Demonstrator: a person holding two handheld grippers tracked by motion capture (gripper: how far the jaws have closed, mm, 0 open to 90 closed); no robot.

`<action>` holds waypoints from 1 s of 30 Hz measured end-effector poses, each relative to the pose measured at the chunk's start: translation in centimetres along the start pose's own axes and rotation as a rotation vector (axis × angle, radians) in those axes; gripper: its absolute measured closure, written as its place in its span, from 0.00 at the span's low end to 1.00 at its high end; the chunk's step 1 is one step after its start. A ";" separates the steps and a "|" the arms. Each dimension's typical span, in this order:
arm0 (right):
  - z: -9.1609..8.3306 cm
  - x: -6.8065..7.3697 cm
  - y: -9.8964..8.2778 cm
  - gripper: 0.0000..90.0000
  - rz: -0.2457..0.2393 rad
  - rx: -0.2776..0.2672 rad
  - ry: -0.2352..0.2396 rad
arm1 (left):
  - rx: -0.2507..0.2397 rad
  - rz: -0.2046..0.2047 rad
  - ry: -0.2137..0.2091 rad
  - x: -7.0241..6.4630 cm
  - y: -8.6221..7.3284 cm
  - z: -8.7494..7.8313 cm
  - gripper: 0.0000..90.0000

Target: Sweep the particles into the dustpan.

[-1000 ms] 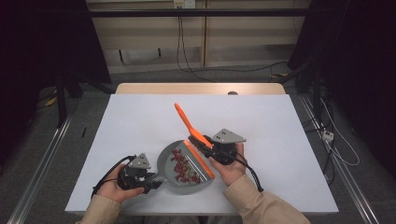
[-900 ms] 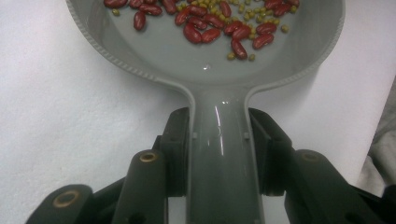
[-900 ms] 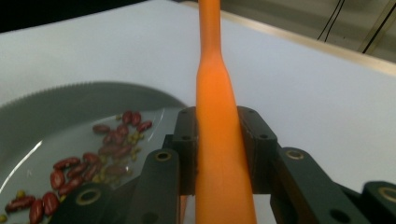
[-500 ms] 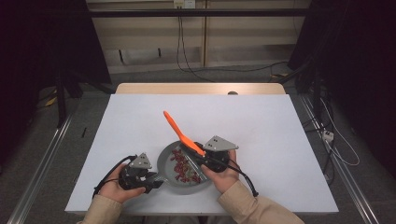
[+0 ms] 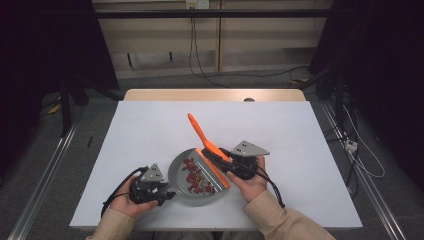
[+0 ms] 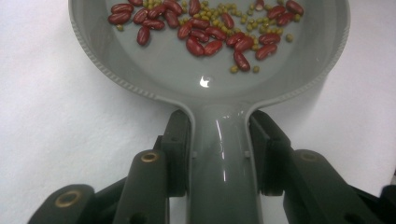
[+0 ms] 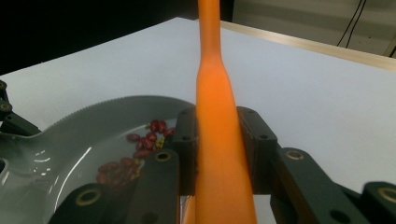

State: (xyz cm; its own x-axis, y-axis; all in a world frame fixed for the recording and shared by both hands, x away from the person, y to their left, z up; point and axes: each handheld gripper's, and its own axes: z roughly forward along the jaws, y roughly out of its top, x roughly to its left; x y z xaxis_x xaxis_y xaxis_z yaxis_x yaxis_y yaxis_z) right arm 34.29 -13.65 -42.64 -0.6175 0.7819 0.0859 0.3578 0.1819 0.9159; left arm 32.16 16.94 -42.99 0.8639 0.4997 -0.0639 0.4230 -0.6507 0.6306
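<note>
High view: the grey dustpan [image 5: 192,175] lies on the white desk [image 5: 150,130] near its front edge, with red beans [image 5: 195,177] and small green ones scattered inside. The left tongs [image 5: 162,192] are clamped on the dustpan's handle [image 6: 224,158], one pad on each side of it. The right tongs [image 5: 216,159] grip the orange brush [image 5: 202,137] by its handle, which slants up and away over the dustpan's right edge.
</note>
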 end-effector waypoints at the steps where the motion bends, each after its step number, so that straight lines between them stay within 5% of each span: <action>1: -0.1 -0.2 0.0 0.79 0.002 -0.003 -0.001 | -0.005 -0.005 0.013 0.0 -0.1 0.0 0.70; 21: -2.0 -3.1 0.6 0.79 0.038 -0.048 -0.038 | -0.174 -0.095 0.099 1.3 -0.9 -1.3 0.70; 30: -2.4 -3.7 0.5 0.79 0.045 -0.046 -0.047 | -0.179 -0.144 0.160 1.8 -0.7 -1.8 0.70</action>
State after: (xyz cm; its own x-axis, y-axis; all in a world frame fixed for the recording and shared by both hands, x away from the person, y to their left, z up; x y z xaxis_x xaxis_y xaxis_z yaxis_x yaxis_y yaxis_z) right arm 35.07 -17.87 -41.53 -0.5679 0.8158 0.1097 0.3513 0.1196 0.9286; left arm 32.98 19.30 -42.18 0.7381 0.6729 -0.0496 0.4712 -0.4616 0.7516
